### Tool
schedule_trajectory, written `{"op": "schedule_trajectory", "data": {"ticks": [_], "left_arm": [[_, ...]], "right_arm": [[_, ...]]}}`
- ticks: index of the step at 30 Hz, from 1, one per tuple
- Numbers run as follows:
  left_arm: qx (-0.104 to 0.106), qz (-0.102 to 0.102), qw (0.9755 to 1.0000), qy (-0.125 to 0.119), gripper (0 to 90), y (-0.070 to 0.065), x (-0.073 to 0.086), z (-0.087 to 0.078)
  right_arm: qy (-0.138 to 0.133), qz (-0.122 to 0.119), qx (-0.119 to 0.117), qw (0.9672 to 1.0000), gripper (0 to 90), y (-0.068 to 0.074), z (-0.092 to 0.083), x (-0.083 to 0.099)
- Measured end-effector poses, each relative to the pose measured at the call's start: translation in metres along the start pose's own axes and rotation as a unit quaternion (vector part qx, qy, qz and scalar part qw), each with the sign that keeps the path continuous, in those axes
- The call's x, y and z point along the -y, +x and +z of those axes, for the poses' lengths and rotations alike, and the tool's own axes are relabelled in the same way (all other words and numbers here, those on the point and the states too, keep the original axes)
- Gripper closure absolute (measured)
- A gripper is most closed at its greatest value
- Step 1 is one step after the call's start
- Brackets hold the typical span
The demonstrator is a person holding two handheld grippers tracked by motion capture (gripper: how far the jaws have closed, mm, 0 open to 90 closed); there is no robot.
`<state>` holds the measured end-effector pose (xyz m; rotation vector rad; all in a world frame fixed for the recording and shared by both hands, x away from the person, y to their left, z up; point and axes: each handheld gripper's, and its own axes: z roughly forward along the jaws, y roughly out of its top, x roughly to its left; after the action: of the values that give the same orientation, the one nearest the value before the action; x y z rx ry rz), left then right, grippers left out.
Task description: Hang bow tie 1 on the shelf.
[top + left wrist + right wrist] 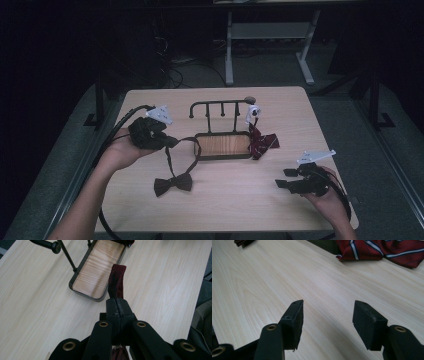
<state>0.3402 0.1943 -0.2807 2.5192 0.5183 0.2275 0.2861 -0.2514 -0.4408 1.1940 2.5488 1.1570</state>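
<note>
Here the left gripper (117,306) pinched the bow tie's strap (116,280) beside the rack (222,145); the bow (173,184) lay on the table (235,200). The right gripper (327,322) was spread, idle. The thin strap could slip out if tugged.

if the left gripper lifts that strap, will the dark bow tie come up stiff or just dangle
Probably dangle: the strap droops in a soft loop beyond the shut left gripper, so it looks limp. The dark bow tie seems small and light, likely to drag across the table first, then swing.
</note>
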Motion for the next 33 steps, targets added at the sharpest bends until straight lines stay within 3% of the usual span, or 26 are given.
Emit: {"op": "schedule_trajectory", "data": {"ticks": [33], "left_arm": [[-0.004,-0.010,0.9999,0.007,89.7,0.024,-0.019,-0.005]], "right_arm": [[-0.002,0.001,-0.002,1.0000,41.7,-0.001,-0.001,0.000]]}}
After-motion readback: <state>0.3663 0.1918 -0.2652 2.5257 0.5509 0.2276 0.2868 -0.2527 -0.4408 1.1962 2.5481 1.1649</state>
